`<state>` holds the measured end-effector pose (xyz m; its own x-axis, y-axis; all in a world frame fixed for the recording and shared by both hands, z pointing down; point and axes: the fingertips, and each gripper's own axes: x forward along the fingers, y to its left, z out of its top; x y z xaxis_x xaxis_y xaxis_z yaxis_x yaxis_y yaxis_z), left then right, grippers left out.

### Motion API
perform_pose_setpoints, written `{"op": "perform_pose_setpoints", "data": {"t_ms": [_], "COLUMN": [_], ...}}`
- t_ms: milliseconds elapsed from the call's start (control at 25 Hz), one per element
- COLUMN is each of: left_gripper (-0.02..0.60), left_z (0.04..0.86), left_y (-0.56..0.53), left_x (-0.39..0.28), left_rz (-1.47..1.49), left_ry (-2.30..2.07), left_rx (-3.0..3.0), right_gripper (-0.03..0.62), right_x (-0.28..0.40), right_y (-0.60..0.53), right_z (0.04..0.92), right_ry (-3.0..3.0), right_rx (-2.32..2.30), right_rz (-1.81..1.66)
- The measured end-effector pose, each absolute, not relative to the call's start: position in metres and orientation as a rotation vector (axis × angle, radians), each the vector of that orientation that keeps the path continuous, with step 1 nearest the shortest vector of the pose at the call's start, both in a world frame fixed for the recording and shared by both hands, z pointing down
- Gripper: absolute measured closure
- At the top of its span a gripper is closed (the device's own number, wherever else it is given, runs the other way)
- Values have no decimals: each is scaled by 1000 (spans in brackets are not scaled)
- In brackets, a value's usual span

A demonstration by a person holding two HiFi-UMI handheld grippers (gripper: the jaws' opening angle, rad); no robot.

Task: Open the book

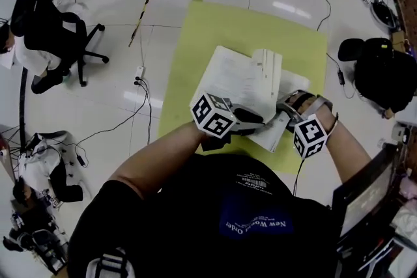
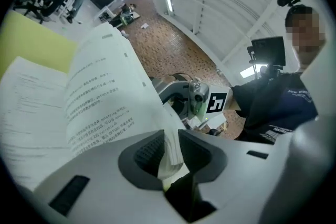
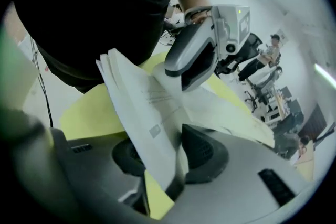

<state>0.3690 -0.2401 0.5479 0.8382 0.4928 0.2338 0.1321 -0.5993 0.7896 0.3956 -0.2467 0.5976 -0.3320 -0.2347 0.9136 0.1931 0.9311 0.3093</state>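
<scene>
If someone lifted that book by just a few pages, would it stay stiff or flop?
Probably flop: the pages pinched in the left gripper curve over rather than stand flat. The book looks thin, so it is likely light for its size.

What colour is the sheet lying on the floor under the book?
Plain yellow-green sheet, no pattern; the head view shows it best, under the book.
</scene>
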Motion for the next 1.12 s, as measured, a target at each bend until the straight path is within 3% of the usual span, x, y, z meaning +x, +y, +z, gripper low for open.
{"op": "perform_pose_setpoints", "data": {"t_ms": [80, 360, 560, 880, 960, 1120], "left_gripper": [495, 495, 495, 495, 495, 495], "left_z": [558, 632, 610, 495, 466, 408], "left_y": [-217, -154, -150, -272, -313, -375], "left_x": [392, 441, 428, 366, 334, 261], "left_rz": [619, 849, 638, 230, 146, -21], "left_ry": [544, 639, 651, 478, 319, -17], "left_rx": [2169, 1989, 1834, 2044, 2197, 2478], "right_gripper": [437, 436, 436, 437, 465, 603], "right_x": [424, 532, 505, 434, 426, 423], "right_y": [-226, -153, -164, -235, -259, -298], "right_z": [607, 614, 569, 503, 475, 409], "right_ry": [-1831, -1825, -2067, -2401, -2504, -2613], "right_rx": [101, 473, 837, 1191, 1321, 1566], "right_rz": [-370, 92, 325, 438, 473, 471]}}
